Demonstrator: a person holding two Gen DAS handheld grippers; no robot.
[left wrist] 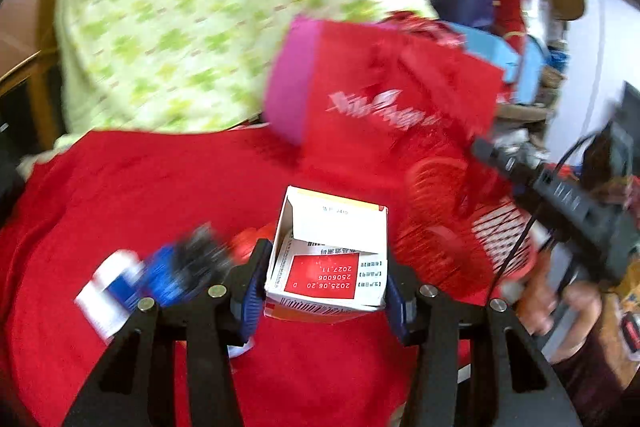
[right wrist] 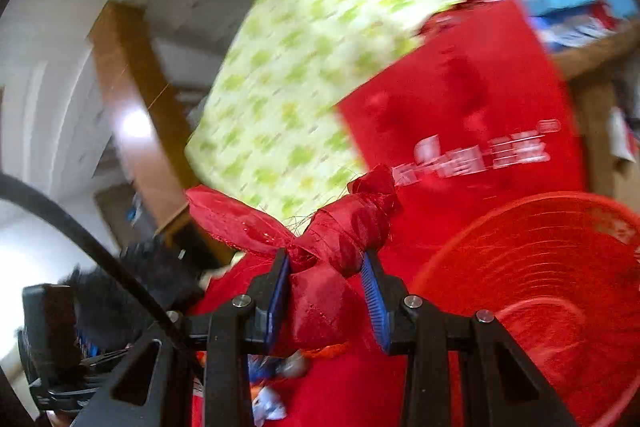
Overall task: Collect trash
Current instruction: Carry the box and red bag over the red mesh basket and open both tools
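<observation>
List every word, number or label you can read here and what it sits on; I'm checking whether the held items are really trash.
"2025.06.20", "2506006", "2027.11" and "D": upside down on the red patch of the small carton held in the left gripper.
Black print and barcode on the carton: too small to read.
White lettering on the red bag: blurred, unreadable.
Knotted red cloth in the right gripper: no text.

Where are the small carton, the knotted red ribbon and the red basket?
small carton (left wrist: 326,267): left wrist view, on its open end flap with the red date panel.
knotted red ribbon (right wrist: 340,231): right wrist view, on the knot between the pads.
red basket (right wrist: 540,267): right wrist view, on its ribbed inner wall.
</observation>
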